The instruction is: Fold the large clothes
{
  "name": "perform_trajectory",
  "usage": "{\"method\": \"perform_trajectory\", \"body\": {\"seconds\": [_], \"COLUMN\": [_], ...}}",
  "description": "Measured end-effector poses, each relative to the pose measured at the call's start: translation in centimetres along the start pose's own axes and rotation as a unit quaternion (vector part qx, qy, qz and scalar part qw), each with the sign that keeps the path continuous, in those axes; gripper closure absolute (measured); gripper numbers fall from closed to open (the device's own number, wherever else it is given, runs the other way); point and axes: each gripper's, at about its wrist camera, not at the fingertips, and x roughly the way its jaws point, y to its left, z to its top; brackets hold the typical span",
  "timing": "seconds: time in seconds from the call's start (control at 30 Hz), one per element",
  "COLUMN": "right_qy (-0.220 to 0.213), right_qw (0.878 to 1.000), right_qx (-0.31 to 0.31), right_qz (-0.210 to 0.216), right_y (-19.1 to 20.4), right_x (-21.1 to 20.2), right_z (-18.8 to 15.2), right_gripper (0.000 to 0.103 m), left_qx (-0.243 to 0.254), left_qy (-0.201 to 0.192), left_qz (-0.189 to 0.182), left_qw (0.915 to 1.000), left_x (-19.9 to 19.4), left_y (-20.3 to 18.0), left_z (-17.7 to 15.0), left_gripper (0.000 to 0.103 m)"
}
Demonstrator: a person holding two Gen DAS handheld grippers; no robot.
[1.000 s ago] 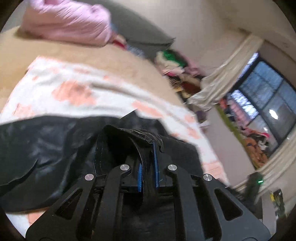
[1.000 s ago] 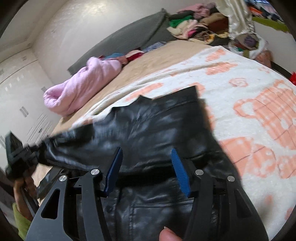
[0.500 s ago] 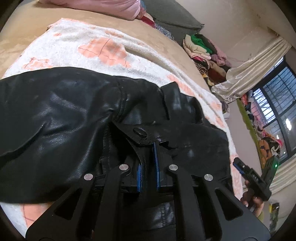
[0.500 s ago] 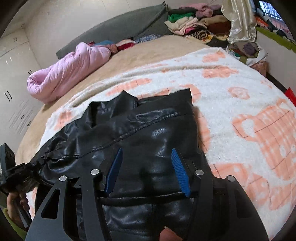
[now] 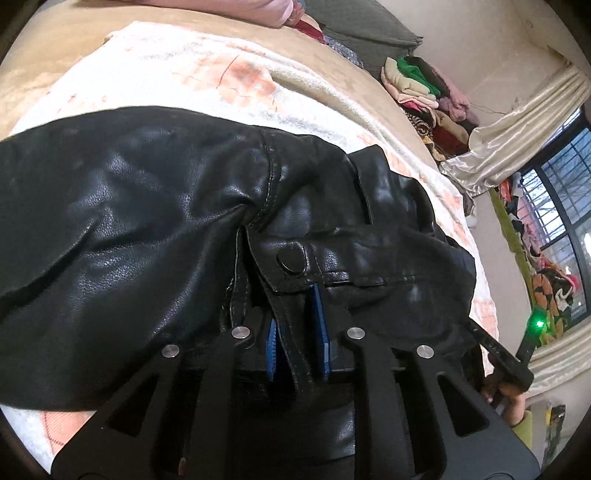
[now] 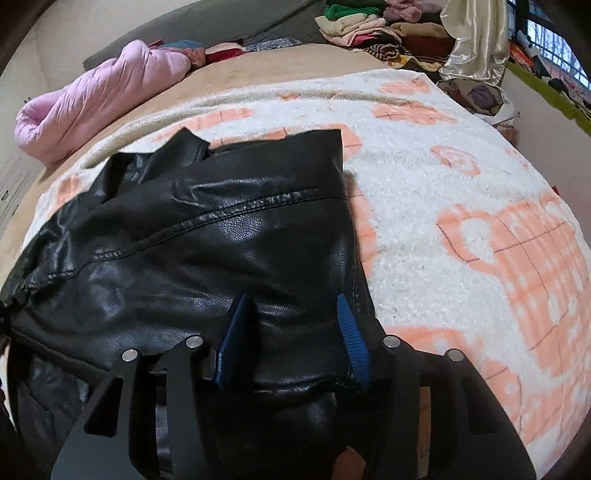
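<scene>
A black leather jacket lies spread on a white and orange blanket on the bed. My left gripper is at the jacket's edge beside a snap button. Its jaws are opening, and a stitched leather strip runs loose between the blue pads. My right gripper is low over the other end of the jacket. It is closing on a thick bulge of leather that fills the space between its pads. The left wrist view shows that right gripper at the jacket's far edge, in a hand.
A pink quilt lies bunched at the head of the bed. A pile of mixed clothes sits beyond the bed's far corner, next to a pale curtain and a window. Bare blanket stretches to the right of the jacket.
Both grippers have come down with the jacket, which now rests flat on the blanket. The left pads, shut on the leather strip before, have parted. The right gripper moved closer over the jacket.
</scene>
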Motion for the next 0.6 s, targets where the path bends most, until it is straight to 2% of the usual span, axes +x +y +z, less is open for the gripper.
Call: {"method": "perform_trajectory", "body": {"seconds": [0.07,0.1,0.17,0.23,0.33,0.43,0.6], "right_qy": [-0.008,-0.018,-0.032,-0.042,-0.054,-0.057,-0.050], "right_qw": [1.000,1.000,0.999,0.998,0.997,0.995,0.994], "right_qx": [-0.005,-0.013,-0.022,-0.029,-0.040,-0.047,-0.068], "right_qz": [0.003,0.009,0.021,0.036,0.046,0.060,0.065], "right_y": [0.5,1.0,1.7,2.6,3.9,5.1,7.0], "right_x": [-1.0,-1.8,-3.1,-4.2,-5.4,-6.0,-5.9], "right_z": [0.0,-0.1,-0.4,-0.7,-1.3,-1.7,-2.1], "right_gripper": [0.046,0.041,0.039,0.032,0.024,0.022,0.020], "left_qx": [-0.002,-0.002,0.007,0.015,0.036,0.057,0.091], "left_qy": [-0.003,-0.008,-0.022,-0.040,-0.057,-0.062,-0.033], "left_qz": [0.003,0.007,0.013,0.019,0.024,0.031,0.037], "left_qw": [1.0000,0.9999,0.9997,0.9989,0.9974,0.9960,0.9946], "left_x": [-0.5,-1.0,-2.1,-3.4,-5.0,-5.6,-4.4], "left_y": [-0.2,-0.4,-0.8,-1.3,-2.4,-3.5,-4.9], "left_z": [0.1,0.2,0.4,0.6,0.6,0.0,-1.5], "left_gripper": [0.087,0.081,0.073,0.060,0.047,0.035,0.035]}}
